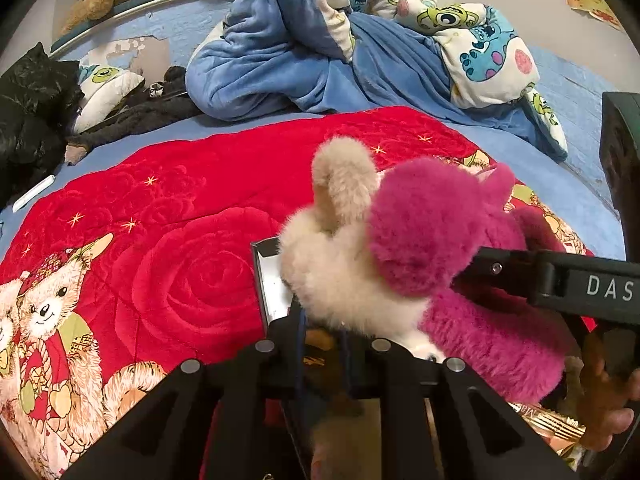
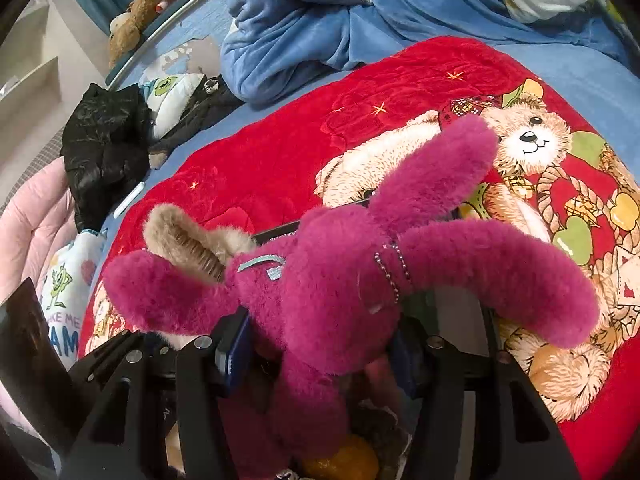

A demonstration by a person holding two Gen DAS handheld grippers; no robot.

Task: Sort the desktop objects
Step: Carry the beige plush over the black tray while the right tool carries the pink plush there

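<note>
The magenta plush toy with long fuzzy limbs (image 2: 332,292) is held above the red quilted blanket printed with teddy bears (image 2: 288,128), which is spread over a bed. In the right wrist view the right gripper (image 2: 320,356) has its jaws closed onto the toy's body from both sides, the blue pads pressing into the fur. The toy's long axis runs away from the camera and up to the right: one limb points toward the printed bear's face, another sweeps out to the right and curves down, and a small bead chain hangs at the middle of the body. A tan plush ear (image 2: 180,236) sticks up at its left.

In the left wrist view the left gripper (image 1: 324,360) has its jaws narrowed around a cream fluffy plush toy (image 1: 348,280), which touches the magenta one (image 1: 432,228). A crumpled blue fleece blanket (image 1: 272,60) lies beyond.
</note>
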